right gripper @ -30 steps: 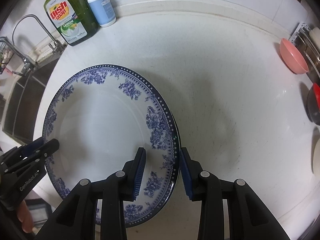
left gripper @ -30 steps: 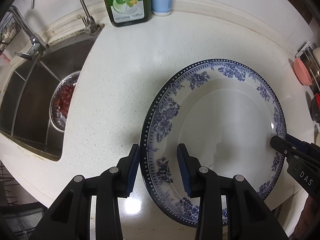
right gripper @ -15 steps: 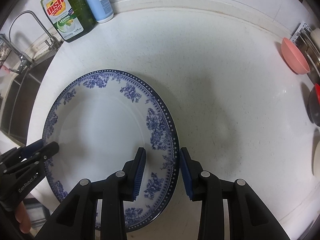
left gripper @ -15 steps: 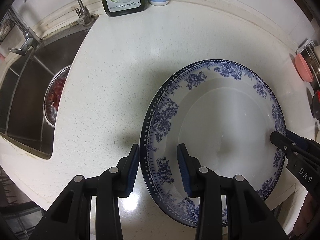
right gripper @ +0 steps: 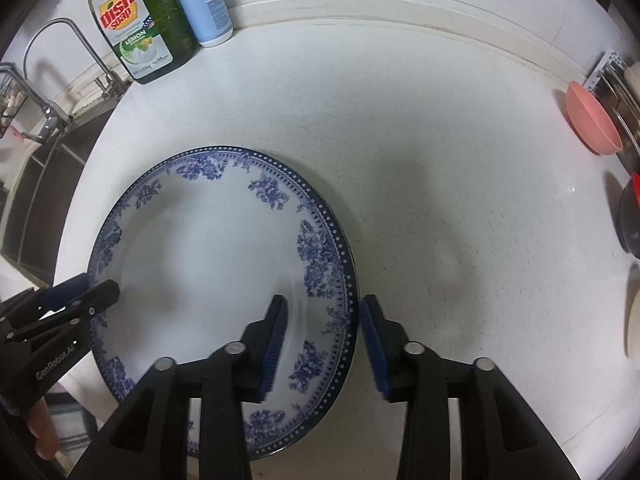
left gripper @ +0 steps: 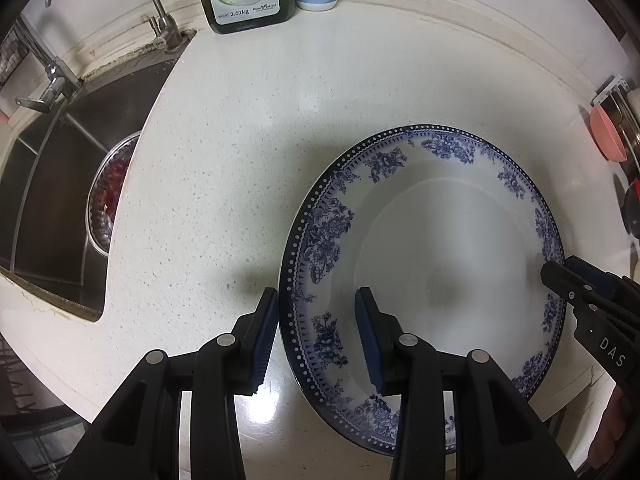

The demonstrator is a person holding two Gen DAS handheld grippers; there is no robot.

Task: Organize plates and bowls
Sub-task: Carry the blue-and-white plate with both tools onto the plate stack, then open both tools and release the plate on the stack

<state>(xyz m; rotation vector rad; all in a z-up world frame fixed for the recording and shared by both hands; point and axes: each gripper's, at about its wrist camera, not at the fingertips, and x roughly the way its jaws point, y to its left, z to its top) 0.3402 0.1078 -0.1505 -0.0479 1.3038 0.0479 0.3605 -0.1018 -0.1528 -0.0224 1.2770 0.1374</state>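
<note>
A large white plate with a blue floral rim (left gripper: 440, 260) (right gripper: 208, 260) is held between both grippers over the white counter (right gripper: 440, 160), near its front edge. My left gripper (left gripper: 316, 332) is shut on the plate's left rim, one finger outside and one inside. On the opposite rim my right gripper (right gripper: 324, 340) is shut the same way. Each gripper shows in the other's view: the right gripper (left gripper: 564, 270) at the plate's far right, the left gripper (right gripper: 98, 286) at its far left. I cannot tell whether the plate touches the counter.
A steel sink (left gripper: 52, 200) lies to the left, holding a metal bowl of red food (left gripper: 112, 200), with a tap (left gripper: 156, 20) behind it. A green dish soap bottle (right gripper: 140, 20) and a blue pump bottle (right gripper: 204, 8) stand at the back. A pink bowl (right gripper: 592, 120) and a dark bowl (right gripper: 630, 216) sit at the right.
Both grippers and the plate have shifted together a little over the counter, away from the sink; the plate sits slightly lower in both views. The grip on both rims is unchanged.
</note>
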